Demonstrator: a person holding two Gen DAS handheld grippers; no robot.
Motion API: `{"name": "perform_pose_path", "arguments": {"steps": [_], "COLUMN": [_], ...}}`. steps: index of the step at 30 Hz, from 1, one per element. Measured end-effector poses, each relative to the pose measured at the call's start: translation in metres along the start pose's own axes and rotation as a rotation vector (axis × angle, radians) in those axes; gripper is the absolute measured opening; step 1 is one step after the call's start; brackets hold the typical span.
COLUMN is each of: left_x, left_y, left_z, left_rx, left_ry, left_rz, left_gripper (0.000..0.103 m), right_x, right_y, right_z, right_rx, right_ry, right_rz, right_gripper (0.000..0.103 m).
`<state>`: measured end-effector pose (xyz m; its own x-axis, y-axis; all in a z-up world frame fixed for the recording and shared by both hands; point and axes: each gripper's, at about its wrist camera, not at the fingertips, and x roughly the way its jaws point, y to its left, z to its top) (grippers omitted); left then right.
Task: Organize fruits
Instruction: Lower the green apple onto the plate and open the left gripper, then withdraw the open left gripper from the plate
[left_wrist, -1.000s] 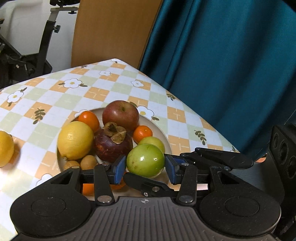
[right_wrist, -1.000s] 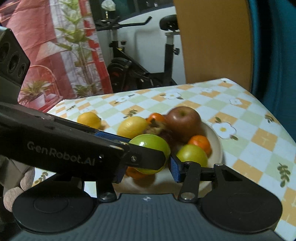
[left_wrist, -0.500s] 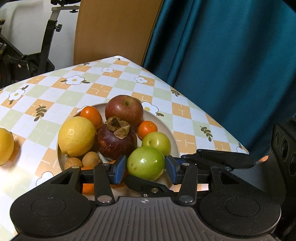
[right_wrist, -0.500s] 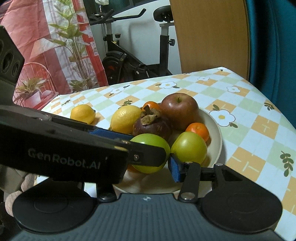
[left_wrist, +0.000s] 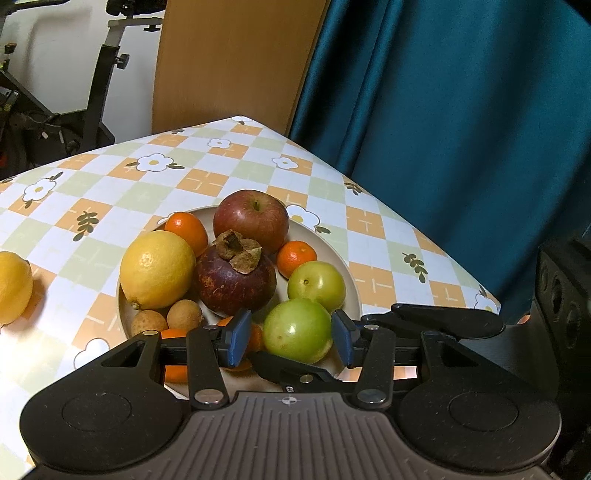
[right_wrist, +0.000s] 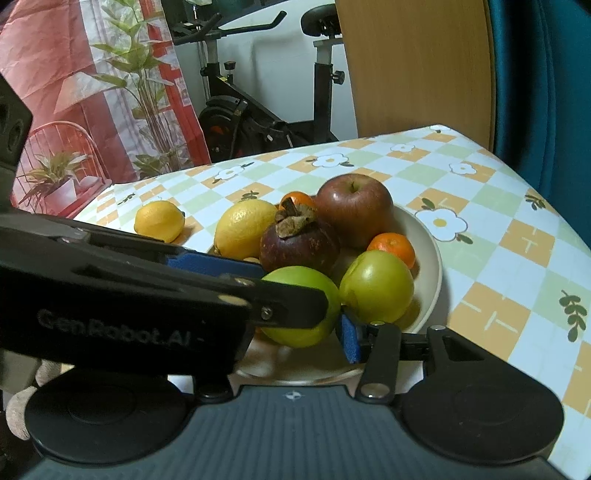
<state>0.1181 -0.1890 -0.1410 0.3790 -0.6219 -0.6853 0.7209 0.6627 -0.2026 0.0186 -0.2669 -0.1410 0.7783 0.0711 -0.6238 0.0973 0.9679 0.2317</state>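
Now the green fruit (left_wrist: 297, 334) sits at the near edge of the plate (left_wrist: 352, 291) between the left gripper's (left_wrist: 290, 338) parted pads, a gap beside one, while the right gripper (right_wrist: 299, 332) straddles it crosswise, one pad hidden, so its grip cannot be told.

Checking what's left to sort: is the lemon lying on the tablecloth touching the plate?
Apart. The left wrist view shows bare tablecloth between the loose lemon and the plate rim.

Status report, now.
Left claw open, straddling near green fruit on plate. Right claw at same fruit, grip unclear. Claws crossed, crowding each other.
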Motion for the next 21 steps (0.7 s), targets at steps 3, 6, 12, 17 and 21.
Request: {"name": "perform_pose_path", "arguments": {"steps": [3,6,12,17,21], "left_x": [-0.001,-0.002,-0.004,-0.006,-0.013], "left_y": [0.002,0.003,0.006,0.009,0.012], "left_z": [0.000,-0.001,-0.002,-0.003,-0.004], "left_rx": [-0.007,-0.014,-0.029,-0.048,-0.071], "left_ry": [-0.004,-0.009,-0.015,-0.023,-0.047], "left_rz": [0.004,0.009,0.013,0.013,0.016], "left_gripper": [0.050,0.051,0.051,0.051,0.052], "right_x": [0.003,0.003,0.003,0.003,0.000], "right_y": [-0.003,-0.004,-0.002,0.002,0.006], "right_z": [-0.002,-0.002,-0.002,-0.002,-0.001], "right_rx": [0.016,0.020,0.008,-0.009,-0.032], "right_ry": [0.012,0.014,0.014,0.012,-0.004], "right_rz": [-0.006,-0.004,-0.010,-0.021,-0.033], "right_gripper": [0.052,0.053,0.053,0.054,0.055]}}
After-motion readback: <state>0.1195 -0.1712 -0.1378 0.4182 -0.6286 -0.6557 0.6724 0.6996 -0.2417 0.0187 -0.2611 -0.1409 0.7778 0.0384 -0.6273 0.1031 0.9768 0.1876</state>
